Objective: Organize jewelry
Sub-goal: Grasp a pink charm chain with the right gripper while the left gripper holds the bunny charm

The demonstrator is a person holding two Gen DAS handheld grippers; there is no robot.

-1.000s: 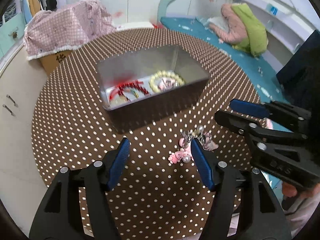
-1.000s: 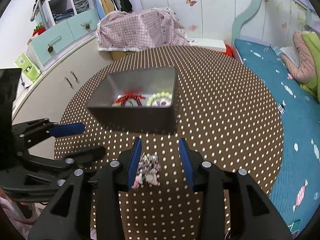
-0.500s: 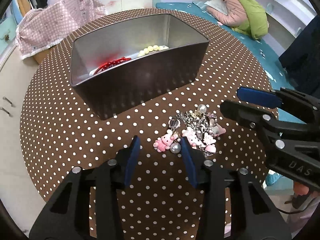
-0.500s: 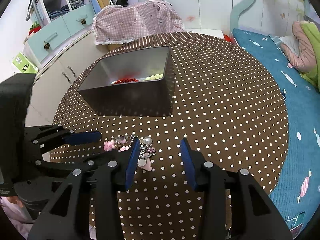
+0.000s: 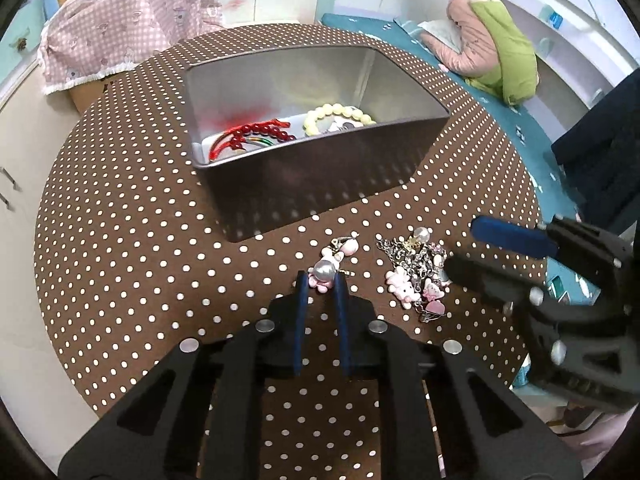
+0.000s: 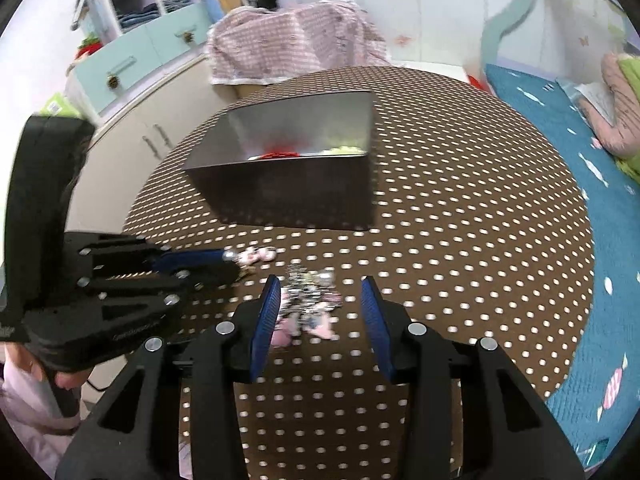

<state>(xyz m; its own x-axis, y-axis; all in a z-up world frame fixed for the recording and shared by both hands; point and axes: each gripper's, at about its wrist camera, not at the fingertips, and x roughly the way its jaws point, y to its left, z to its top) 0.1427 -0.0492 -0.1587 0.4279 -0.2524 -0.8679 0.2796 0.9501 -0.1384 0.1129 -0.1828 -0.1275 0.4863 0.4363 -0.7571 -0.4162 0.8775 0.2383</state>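
Left claw point(image 5: 323, 280): my jaws had just been closing and pinched the pearl charm point(image 5: 324, 273), low centre of the left view.
Right claw point(image 6: 320, 300): jaws stood apart, nothing gripped, over the chain pile point(image 6: 306, 294) at mid-frame.
Chain pile: lay on the dotted bench point(image 5: 120, 240), just right of the pearl charm, apart from it.
Tin point(image 5: 320, 184): upper centre of the frame, on the bench beyond the charms.
Inside tin: red beads point(image 5: 256, 130) left, yellow bracelet point(image 5: 338, 116) right.
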